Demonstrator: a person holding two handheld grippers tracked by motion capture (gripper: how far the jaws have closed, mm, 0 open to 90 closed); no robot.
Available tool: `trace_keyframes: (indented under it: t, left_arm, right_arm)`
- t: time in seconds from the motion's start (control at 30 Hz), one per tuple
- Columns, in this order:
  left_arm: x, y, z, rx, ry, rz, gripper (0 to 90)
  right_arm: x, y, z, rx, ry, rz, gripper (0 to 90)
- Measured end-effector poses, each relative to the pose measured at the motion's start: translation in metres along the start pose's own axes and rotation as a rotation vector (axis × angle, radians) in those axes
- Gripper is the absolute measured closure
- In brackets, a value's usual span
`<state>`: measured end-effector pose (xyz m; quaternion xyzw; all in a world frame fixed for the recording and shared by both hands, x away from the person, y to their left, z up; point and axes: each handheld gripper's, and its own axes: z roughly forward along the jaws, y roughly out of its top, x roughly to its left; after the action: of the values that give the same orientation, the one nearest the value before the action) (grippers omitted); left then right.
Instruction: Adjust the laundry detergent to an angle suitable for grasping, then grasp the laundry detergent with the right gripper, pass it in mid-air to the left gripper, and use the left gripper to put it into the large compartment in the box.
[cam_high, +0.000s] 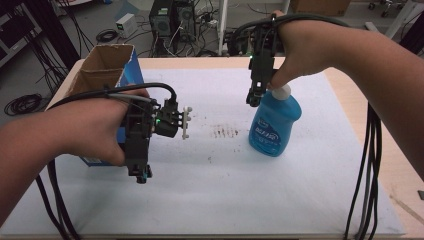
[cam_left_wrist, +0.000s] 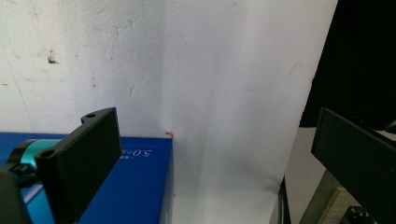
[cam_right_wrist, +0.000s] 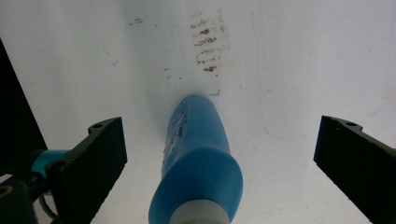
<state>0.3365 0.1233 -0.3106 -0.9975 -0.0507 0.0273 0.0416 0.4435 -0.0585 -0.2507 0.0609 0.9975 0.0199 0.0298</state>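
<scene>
A blue bottle (cam_high: 274, 125) with a white cap stands upright on the white-covered table (cam_high: 300, 200), just right of some dark smudges (cam_high: 223, 132). The right hand-held gripper (cam_high: 253, 97) hangs over it, jaws spread wide to either side of the neck and holding nothing. The left hand-held gripper (cam_high: 141, 176) points down beside an open cardboard box (cam_high: 102, 67) with blue sides, jaws also wide apart and empty.
</scene>
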Motion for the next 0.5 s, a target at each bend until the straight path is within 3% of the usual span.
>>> trace_keyframes:
  t: [0.33, 0.5]
  left_arm:
    - [-0.0012, -0.0017, -0.0034, -0.007, 0.009, 0.021, 1.7]
    - [-0.0012, -0.0031, -0.0053, -0.014, 0.004, 0.02, 1.6]
  right_arm:
    - [-0.0005, 0.0028, 0.0011, 0.0, 0.004, -0.006, 1.5]
    - [-0.0052, 0.0052, 0.0014, -0.027, 0.022, 0.004, 1.5]
